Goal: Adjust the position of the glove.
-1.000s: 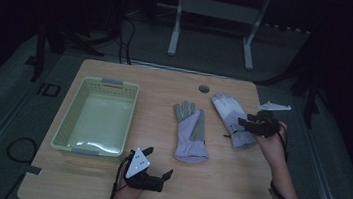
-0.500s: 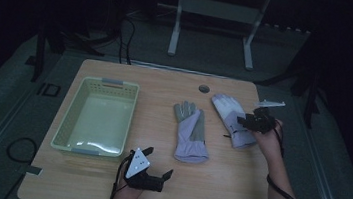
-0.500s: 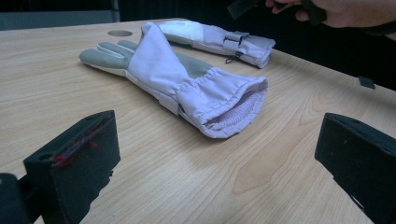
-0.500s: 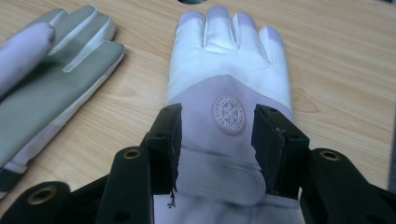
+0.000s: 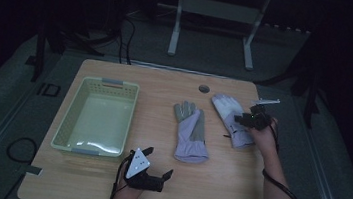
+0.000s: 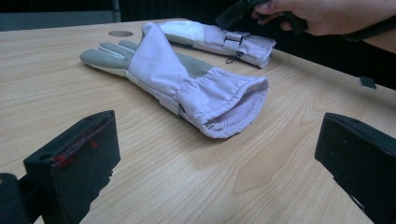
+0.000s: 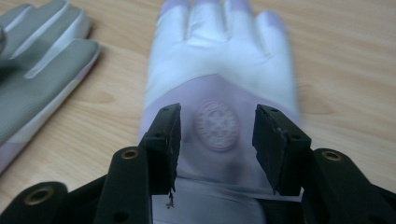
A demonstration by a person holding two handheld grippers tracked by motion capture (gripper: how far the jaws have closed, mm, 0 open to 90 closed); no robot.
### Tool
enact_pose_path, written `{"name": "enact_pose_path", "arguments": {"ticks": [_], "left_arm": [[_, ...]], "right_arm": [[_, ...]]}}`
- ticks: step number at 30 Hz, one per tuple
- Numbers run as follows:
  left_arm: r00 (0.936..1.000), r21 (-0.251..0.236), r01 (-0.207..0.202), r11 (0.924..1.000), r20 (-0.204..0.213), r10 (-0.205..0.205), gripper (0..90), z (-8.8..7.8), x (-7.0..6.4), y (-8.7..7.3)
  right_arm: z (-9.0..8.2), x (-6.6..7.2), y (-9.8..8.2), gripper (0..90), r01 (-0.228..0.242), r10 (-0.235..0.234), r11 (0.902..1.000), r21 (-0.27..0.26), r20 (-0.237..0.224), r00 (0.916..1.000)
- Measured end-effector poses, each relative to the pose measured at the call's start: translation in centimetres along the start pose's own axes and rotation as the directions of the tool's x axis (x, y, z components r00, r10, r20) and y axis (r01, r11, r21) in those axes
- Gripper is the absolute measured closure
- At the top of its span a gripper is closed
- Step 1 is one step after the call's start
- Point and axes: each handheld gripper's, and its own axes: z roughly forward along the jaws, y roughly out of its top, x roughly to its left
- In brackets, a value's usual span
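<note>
We have both gloves lying on the table and the basket empty, so nothing is packed yet. Our right gripper hangs with jaws apart over the right glove, not gripping; the left gripper rests with jaws wide apart near the middle glove.

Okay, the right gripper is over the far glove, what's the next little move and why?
Probably lower the right gripper a touch more and close on the right-hand glove. Its jaws stand apart on either side of the round badge on the glove's back, and the pads do not seem to press on the fabric yet. The basket and the left gripper lie well away.
</note>
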Motion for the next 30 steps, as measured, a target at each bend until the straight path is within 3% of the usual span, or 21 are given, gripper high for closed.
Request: {"name": "enact_pose_path", "arguments": {"ticks": [5, 9, 14, 20, 23, 26, 28, 30], "left_arm": [[1.0000, 0.001, -0.007, 1.0000, -0.006, 0.007, 0.2, 0.0, -0.1, 0.0], [0.9999, 0.001, -0.009, 1.0000, -0.007, 0.009, 0.2, 0.0, -0.1, 0.0], [0.9999, 0.000, -0.010, 1.0000, -0.008, 0.010, 0.2, 0.0, -0.1, 0.0], [0.9999, 0.000, -0.010, 0.9999, -0.012, 0.010, 0.2, 0.0, -0.2, 0.0], [0.9999, 0.001, -0.010, 0.9999, -0.011, 0.010, 0.2, 0.0, -0.2, 0.0], [0.9999, 0.001, -0.012, 0.9999, -0.012, 0.012, 0.2, 0.0, -0.2, 0.0], [0.9999, 0.000, -0.012, 0.9999, -0.012, 0.012, 0.2, 0.0, -0.2, 0.0], [0.9999, 0.001, -0.011, 0.9999, -0.011, 0.011, 0.2, 0.0, -0.2, 0.0]], "right_arm": [[1.5, 0.0, -0.8, 48.4, 0.017, -0.020, 0.9983, 0.055, 0.037, 0.9991], [1.9, -0.6, -1.2, 51.7, -0.029, 0.030, 0.9985, 0.046, -0.013, 0.9995], [1.9, -0.6, -1.2, 61.0, -0.020, 0.022, 0.9985, 0.051, -0.037, 0.9991], [1.8, 0.0, -1.1, 69.2, -0.037, 0.038, 0.9973, 0.063, -0.014, 0.9992], [1.7, 0.6, -1.3, 72.8, -0.033, 0.032, 0.9984, 0.046, 0.029, 0.9991], [1.6, 1.0, -1.6, 76.3, -0.058, 0.057, 0.9981, 0.020, 0.052, 0.9970], [1.2, 0.9, -1.5, 78.5, -0.099, 0.098, 0.9950, 0.014, 0.044, 0.9942], [0.7, 1.0, -1.4, 79.5, -0.109, 0.108, 0.9940, 0.010, 0.049, 0.9929]]}}
